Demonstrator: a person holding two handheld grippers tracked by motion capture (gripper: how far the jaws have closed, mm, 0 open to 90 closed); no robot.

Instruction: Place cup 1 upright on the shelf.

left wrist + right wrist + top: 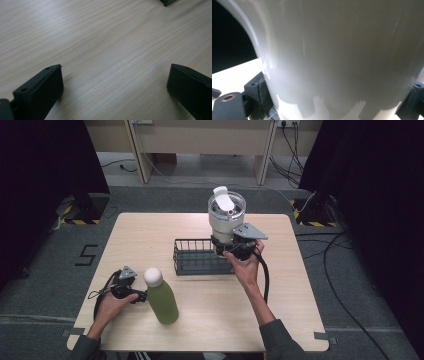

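A white tumbler with a clear lid and a raised white flap is lifted over the right end of a black wire basket. My right gripper is shut on the tumbler's lower body. In the right gripper view the tumbler wall sits between the two black pads. A green bottle with a white round cap stands upright at the front left. My left gripper rests on the table just left of the bottle, and in its own view the gripper stands open over bare wood.
The light wooden table has free room at the back left and front right. Beyond it are grey carpet, cables, and black curtains at both sides. A dark corner of some object shows at the top of the left gripper view.
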